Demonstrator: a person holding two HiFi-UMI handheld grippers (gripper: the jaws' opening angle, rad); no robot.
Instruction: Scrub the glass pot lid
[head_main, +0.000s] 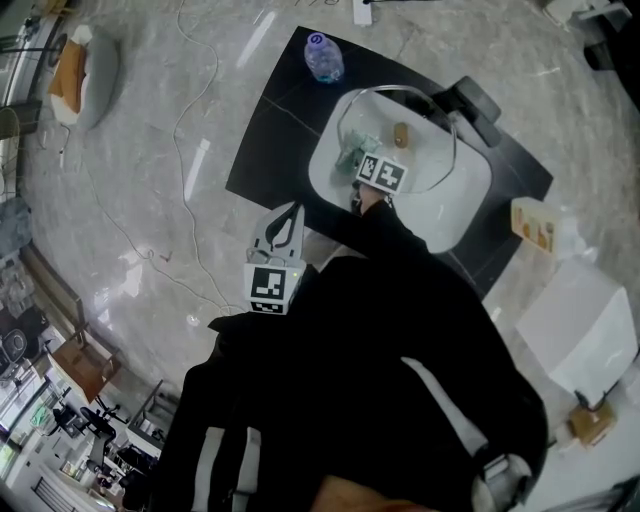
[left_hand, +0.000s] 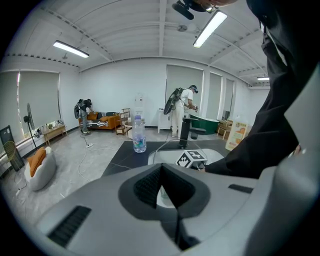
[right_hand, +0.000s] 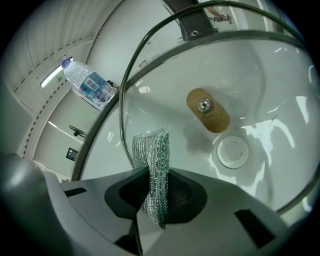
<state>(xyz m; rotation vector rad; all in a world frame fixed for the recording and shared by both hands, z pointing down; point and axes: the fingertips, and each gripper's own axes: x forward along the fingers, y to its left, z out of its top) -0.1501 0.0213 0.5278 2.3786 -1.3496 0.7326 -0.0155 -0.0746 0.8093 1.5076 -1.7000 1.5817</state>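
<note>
One lid, one scourer, one sink, one tap and one bottle. Two hand-held grippers, left and right. Two people far off, one sofa.

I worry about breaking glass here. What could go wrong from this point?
1. The glass lid rests unheld in the sink, while the left gripper is shut on nothing, away from it; a push could make it slide or rock.
2. The right gripper pinches the scouring pad by one edge, so it may fold or slip.
</note>
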